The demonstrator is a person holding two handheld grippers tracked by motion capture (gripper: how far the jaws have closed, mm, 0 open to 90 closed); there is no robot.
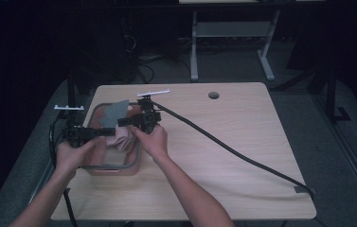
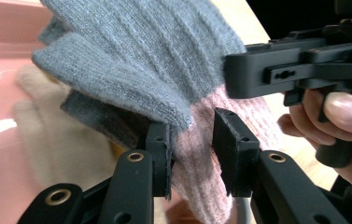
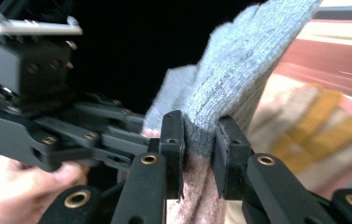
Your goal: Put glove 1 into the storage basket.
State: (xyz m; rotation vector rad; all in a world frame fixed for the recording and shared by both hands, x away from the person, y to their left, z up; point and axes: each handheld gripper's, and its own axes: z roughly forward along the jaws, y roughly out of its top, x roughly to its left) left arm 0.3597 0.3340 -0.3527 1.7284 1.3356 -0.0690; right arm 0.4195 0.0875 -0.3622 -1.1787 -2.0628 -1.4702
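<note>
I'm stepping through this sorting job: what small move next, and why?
Probably lift both claws together: the left claw and right claw each pinch the pink-and-grey knit bundle, which hangs just above the pink bin.

A: What colours are showing in the bin (image 1: 114, 167)?

B: Bin is looking salmon pink, grey rim. Knit piece (image 2: 145, 60) on top is showing grey-blue, ribbed. Under it a pink knit piece (image 2: 201, 177), also ribbed.

A: Anything else in there?

B: A cream knit item (image 2: 47, 135), and one showing cream with mustard-yellow stripes (image 3: 323, 126). Both grippers, left (image 1: 101, 132) and right (image 1: 125, 121), are reading matte black with brass-coloured rivets. Table (image 1: 242, 142) is showing light wood grain, black cable (image 1: 233, 151) across it.
</note>
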